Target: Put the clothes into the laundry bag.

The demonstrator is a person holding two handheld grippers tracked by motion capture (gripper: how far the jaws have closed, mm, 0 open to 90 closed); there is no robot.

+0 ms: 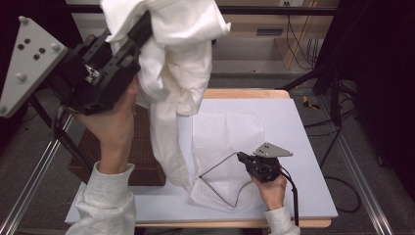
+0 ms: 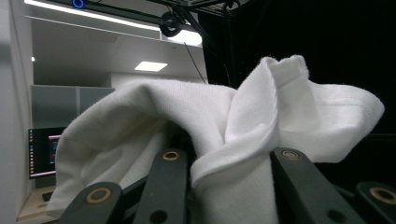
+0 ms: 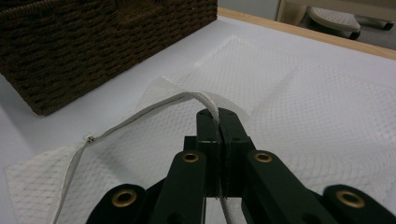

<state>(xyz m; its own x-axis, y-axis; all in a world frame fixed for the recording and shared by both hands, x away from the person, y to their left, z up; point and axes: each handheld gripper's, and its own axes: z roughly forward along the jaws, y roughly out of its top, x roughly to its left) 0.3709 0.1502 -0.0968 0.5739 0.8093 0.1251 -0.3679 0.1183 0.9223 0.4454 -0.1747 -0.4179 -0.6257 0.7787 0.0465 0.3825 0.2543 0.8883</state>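
Left edge, high view: aluminium rail (image 1: pixel 29 183) running along grey floor (image 1: pixel 29 147).

Left gripper (image 1: pixel 128 46): raised well above the table, jaws pinching a bunched fold of the white garment (image 1: pixel 171 58). In the left gripper view the cloth (image 2: pixel 243 135) sits between the two black jaws, with ceiling lights (image 2: pixel 150 66) and a monitor (image 2: pixel 44 151) behind.

White garment: hangs from that gripper in a long drape, its lower end reaching the mesh laundry bag (image 1: pixel 227 147).

Wicker basket (image 1: pixel 142 147): dark brown, at the table's left side, partly behind the garment.

Table (image 1: pixel 303 147): white top, wooden edge showing front and back.

Mesh laundry bag: white, lying flat at the table's centre, mouth edge lifted.

Right gripper (image 1: pixel 241 156): low over the bag, jaws pressed together on the bag's zip edge (image 3: pixel 140 114).

Right edge: black stand legs and cables (image 1: pixel 337 112) on grey floor.
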